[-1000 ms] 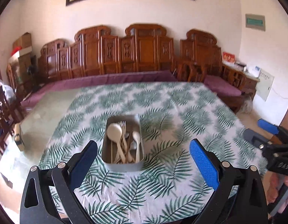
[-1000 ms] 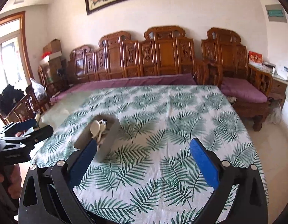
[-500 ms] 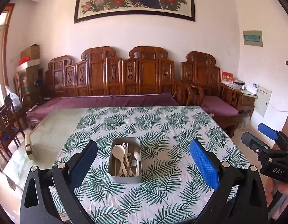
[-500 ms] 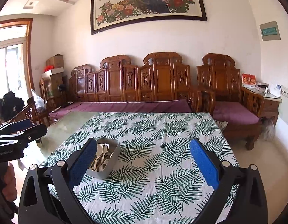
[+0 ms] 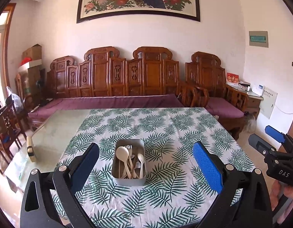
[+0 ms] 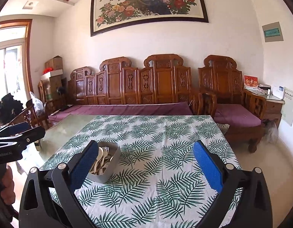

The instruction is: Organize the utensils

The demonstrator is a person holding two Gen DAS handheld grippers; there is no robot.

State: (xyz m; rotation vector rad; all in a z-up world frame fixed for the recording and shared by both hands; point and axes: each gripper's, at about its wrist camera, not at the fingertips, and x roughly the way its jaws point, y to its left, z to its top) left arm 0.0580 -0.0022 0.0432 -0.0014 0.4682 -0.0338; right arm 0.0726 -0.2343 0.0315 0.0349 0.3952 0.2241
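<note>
Both grippers hang back from the table, and nothing is in either one. The left gripper (image 5: 145,163) has its jaws spread wide, lined up on the metal tin (image 5: 129,161) that sits on the leaf-print tablecloth (image 5: 165,133) near the table's front edge. The right gripper (image 6: 145,163) is just as wide apart and empty, with the tin (image 6: 106,163) off to its left.

Inside the tin lie the utensils (image 5: 130,161), all in a loose jumble: a big pale spoon (image 5: 122,153), a smaller spoon (image 5: 140,158), a fork (image 5: 129,149) and what look like thin sticks, possibly chopsticks.

They look like light plastic to me, stiff but smooth, so likely to slip or pivot in a pinch. I'd go for a handle partway along, not the rounded bowl. The tangle is the snag: lifting one may drag its neighbours. The tin itself looks thin and light and could skid on the cloth, so bracing its rim with the other gripper seems wise.
</note>
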